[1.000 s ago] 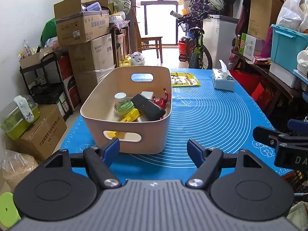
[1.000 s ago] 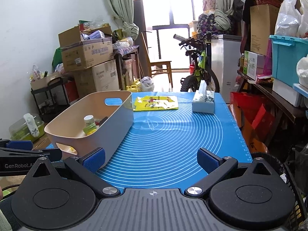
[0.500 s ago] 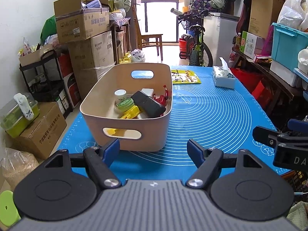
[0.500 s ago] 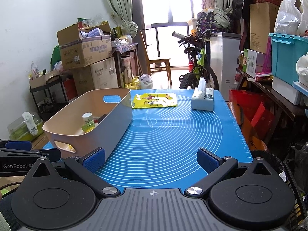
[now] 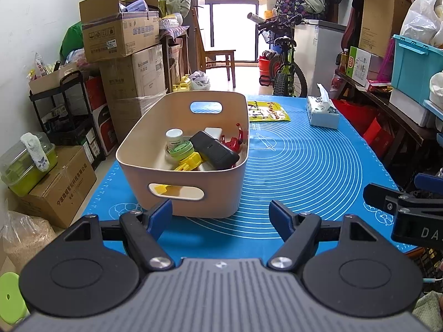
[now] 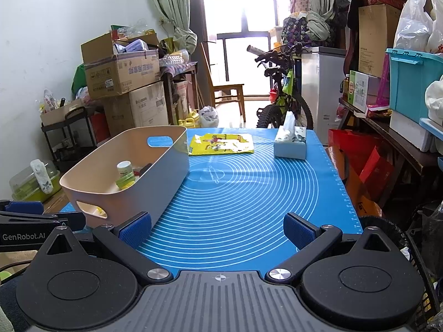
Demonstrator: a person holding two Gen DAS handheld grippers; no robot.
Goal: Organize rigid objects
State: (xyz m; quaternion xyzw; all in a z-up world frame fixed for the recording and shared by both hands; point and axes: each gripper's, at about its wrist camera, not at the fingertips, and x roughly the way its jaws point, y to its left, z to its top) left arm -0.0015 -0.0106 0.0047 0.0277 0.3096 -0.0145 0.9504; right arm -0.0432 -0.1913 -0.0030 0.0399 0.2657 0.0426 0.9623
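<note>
With both the left gripper and right gripper wide and empty, reach straight down into the bin on the surface's left side, judging one item at a time.

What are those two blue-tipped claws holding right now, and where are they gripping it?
Nothing. The left gripper and right gripper are both open and empty, short of the beige basket.

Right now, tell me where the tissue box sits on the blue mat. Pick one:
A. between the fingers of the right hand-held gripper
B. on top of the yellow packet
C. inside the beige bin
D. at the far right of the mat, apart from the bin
D: the tissue box stands on the blue mat at its far right, clear of the beige bin and beside the yellow packet.
</note>
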